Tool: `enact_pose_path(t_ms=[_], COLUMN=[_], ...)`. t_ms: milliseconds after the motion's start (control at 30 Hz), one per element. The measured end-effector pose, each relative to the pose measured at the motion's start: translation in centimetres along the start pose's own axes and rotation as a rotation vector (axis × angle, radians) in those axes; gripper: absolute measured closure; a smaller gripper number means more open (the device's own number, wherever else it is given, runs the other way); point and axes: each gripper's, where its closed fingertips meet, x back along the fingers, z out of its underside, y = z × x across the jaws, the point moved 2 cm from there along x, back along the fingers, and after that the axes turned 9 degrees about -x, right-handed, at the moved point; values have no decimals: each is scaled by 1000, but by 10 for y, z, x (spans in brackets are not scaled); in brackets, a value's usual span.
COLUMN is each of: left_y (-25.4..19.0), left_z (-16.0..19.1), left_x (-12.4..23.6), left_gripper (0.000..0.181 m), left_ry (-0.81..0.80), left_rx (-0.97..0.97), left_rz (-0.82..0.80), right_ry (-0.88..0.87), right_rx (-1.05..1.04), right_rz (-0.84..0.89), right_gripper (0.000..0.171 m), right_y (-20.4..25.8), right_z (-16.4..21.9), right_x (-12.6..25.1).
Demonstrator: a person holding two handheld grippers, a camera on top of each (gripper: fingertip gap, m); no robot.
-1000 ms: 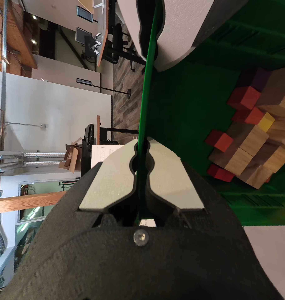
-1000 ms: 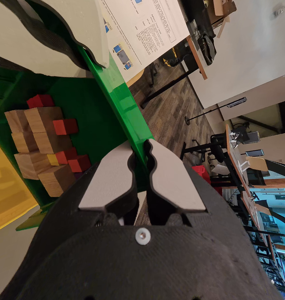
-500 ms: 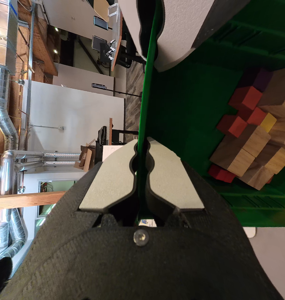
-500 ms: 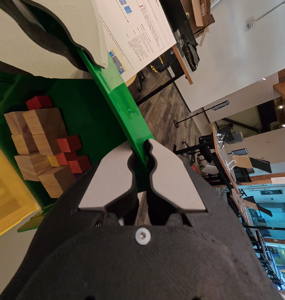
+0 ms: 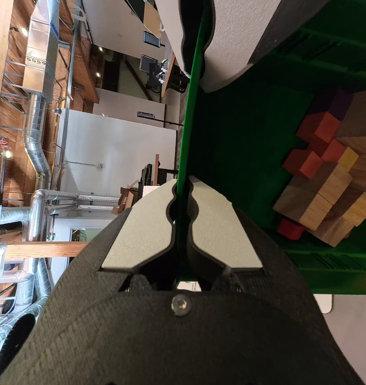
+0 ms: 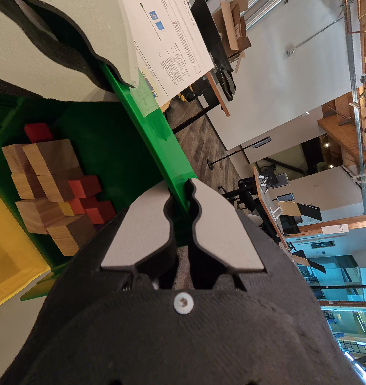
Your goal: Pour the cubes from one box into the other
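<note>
Both grippers hold the green box by one wall, tipped steeply on its side. My left gripper (image 5: pixel 183 183) is shut on the green box (image 5: pixel 240 156); the right gripper's fingers (image 5: pixel 230 41) clamp the same wall farther along. My right gripper (image 6: pixel 181 187) is shut on the green box (image 6: pixel 157 137), with the left gripper's fingers (image 6: pixel 53 41) at the top. Wooden, red, yellow and purple cubes (image 5: pixel 334 187) lie piled against the box's low side, also in the right wrist view (image 6: pixel 55 193). The yellow box (image 6: pixel 9 250) sits beside the green box's low edge.
A printed paper sheet (image 6: pixel 173 45) lies on the white table (image 5: pixel 354 333) beyond the green box. Behind are desks with monitors, chairs, a floor lamp, wooden beams and metal ducts.
The green box has tilted further, both views rotating toward the ceiling. The cubes have slid together; a loose red cube joined the pile. The yellow box has shifted in the right wrist view.
</note>
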Motion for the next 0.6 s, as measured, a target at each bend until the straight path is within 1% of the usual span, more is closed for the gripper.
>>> enact_pose_path(t_ms=[200, 600], left_y=[-5, -8], left_z=[-2, -3], left_x=[8, 17], left_gripper=[176, 176], left_ry=[-3, -8], left_rx=[-19, -39], left_rz=[-44, -79], right_ry=[-21, -42], right_rx=[9, 25], right_rz=[32, 62], right_gripper=[167, 167], right_y=[7, 12], right_z=[1, 1], right_x=[7, 15])
